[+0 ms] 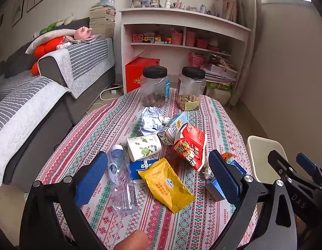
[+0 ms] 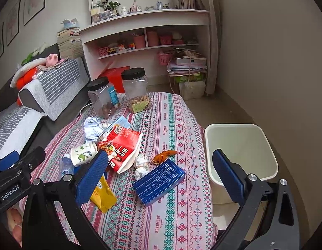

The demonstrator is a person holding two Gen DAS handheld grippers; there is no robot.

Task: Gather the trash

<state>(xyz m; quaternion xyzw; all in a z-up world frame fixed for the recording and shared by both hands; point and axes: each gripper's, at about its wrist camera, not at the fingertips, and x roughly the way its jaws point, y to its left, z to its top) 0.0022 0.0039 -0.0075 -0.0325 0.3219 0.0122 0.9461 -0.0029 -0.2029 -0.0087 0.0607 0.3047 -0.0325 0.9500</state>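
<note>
Trash lies on the patterned tablecloth (image 1: 202, 218): a yellow pouch (image 1: 167, 184), a clear plastic bottle (image 1: 121, 179), a paper cup (image 1: 143, 146), a red noodle wrapper (image 1: 190, 145), a milk carton (image 1: 173, 128), crumpled blue paper (image 1: 151, 119). My left gripper (image 1: 157, 180) is open above the pouch and bottle. My right gripper (image 2: 161, 175) is open above a blue box (image 2: 158, 182), near a tissue wad (image 2: 141, 164) and orange peel (image 2: 164, 155). A white bin (image 2: 242, 145) stands to the right of the table.
Two black-lidded clear jars (image 1: 154, 86) (image 1: 191, 88) stand at the table's far end. A grey sofa (image 1: 31, 95) runs along the left. White shelves (image 1: 181, 35) and stacked papers stand behind the table. Bare floor lies to the right by the wall.
</note>
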